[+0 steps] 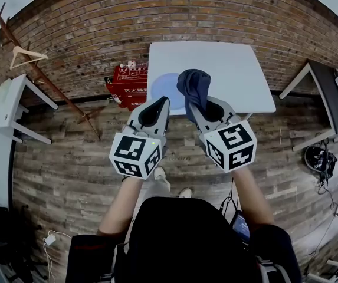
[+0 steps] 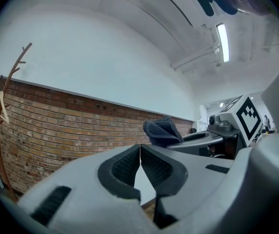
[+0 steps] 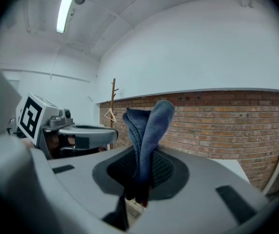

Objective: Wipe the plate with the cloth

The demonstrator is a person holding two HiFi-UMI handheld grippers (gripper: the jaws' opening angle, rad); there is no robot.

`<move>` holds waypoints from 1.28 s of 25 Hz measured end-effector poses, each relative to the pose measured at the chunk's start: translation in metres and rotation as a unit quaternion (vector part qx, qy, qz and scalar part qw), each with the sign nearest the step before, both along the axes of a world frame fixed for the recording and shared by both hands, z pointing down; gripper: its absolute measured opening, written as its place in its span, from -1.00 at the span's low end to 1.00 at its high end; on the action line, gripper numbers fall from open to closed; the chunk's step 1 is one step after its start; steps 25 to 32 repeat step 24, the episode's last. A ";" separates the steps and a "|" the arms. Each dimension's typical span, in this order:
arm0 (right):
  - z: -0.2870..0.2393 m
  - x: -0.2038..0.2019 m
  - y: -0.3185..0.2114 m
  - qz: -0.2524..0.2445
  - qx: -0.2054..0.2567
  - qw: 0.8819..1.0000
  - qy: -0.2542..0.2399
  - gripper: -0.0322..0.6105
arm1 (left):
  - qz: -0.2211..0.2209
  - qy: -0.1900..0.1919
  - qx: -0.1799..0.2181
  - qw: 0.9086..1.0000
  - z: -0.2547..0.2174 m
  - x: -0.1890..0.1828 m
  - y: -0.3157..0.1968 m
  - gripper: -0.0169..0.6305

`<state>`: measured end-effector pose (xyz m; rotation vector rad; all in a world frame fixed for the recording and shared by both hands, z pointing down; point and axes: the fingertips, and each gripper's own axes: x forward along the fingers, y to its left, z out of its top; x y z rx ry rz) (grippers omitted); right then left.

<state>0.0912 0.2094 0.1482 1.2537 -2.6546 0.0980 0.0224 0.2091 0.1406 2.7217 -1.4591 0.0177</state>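
Blue cloth (image 1: 193, 87) is pinched in the right gripper (image 1: 196, 106), with the plate (image 1: 161, 85) at its nine o'clock. The left gripper (image 1: 164, 101) is clenched, empty.

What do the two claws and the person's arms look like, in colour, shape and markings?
The left claw and the right claw are light grey, tapered shells with black textured pads on the inside. Each carries a white cube with black square markers at its rear end. The person's sleeves are dark.
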 end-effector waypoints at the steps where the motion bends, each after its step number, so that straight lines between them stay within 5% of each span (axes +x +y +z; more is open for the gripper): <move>1: 0.000 -0.001 0.001 -0.002 0.001 1.000 0.000 -0.71 | -0.003 -0.001 0.001 1.000 0.000 -0.001 0.000 -0.88; 32: 0.004 -0.007 0.006 -0.010 0.005 1.000 -0.008 -0.71 | -0.019 -0.008 0.016 1.000 -0.009 -0.012 0.001 -0.88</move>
